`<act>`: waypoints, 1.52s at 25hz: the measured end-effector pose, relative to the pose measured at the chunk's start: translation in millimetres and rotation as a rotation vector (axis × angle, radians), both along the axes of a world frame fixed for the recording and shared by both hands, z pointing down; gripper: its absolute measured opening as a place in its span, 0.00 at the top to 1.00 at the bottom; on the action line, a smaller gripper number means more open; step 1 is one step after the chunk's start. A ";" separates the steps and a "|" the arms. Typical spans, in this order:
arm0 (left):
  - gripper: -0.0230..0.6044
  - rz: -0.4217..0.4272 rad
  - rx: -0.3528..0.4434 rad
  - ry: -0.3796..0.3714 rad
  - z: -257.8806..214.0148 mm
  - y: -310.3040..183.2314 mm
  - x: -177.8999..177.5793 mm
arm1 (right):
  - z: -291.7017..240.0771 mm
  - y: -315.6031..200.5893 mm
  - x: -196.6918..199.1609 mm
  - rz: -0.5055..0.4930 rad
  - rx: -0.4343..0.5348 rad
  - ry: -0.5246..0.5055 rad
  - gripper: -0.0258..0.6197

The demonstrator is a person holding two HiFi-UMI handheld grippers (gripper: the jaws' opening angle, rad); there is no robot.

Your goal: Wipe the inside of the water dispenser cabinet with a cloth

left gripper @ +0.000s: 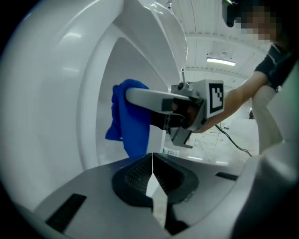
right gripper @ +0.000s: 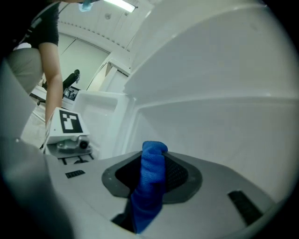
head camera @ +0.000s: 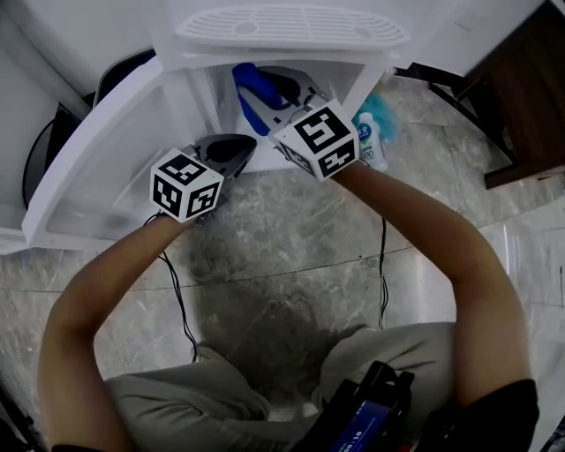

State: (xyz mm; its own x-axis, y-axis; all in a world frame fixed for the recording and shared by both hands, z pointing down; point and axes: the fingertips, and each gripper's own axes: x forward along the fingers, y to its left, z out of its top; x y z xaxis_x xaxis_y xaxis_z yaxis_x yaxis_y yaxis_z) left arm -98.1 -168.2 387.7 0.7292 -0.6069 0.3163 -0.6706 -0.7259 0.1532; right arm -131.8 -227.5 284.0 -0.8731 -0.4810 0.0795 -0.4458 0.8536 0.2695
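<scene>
The white water dispenser stands with its lower cabinet [head camera: 222, 95] open. A blue cloth [head camera: 255, 86] is pinched in my right gripper [head camera: 265, 95], which reaches into the cabinet opening. In the right gripper view the cloth [right gripper: 152, 179] stands folded between the jaws, with the cabinet's white inner wall [right gripper: 215, 126] just ahead. My left gripper [head camera: 231, 148] is shut and empty at the cabinet's left edge, beside the door. From the left gripper view, its closed jaws [left gripper: 153, 161] point past the hanging cloth [left gripper: 131, 126] and the right gripper [left gripper: 133, 97].
The open cabinet door [head camera: 97, 163] swings out to the left. The drip tray grille [head camera: 291, 25] overhangs the opening. A spray bottle [head camera: 371, 141] stands on the marble floor right of the dispenser, and dark wooden furniture [head camera: 530, 88] lies further right. Cables [head camera: 181, 309] trail over the floor.
</scene>
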 end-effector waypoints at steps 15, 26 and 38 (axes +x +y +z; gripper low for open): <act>0.47 0.011 0.144 0.053 -49.3 -28.5 63.2 | 8.4 35.7 68.6 -0.002 -0.128 0.007 0.83; 0.80 0.007 0.087 0.043 -50.1 -28.3 72.8 | 8.3 37.4 73.1 -0.022 -0.169 0.006 0.80; 0.80 0.051 0.107 -0.078 -30.9 -30.7 73.0 | 25.3 42.1 90.1 -0.067 -0.225 0.069 0.77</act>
State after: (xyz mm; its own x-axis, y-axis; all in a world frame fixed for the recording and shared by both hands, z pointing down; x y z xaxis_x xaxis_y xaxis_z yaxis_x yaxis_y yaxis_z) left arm -25.0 -198.9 356.8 0.7359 -0.6028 0.3084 -0.6390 -0.7689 0.0219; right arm -41.7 -185.4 309.3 -0.8913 -0.3854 0.2388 -0.3729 0.9227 0.0975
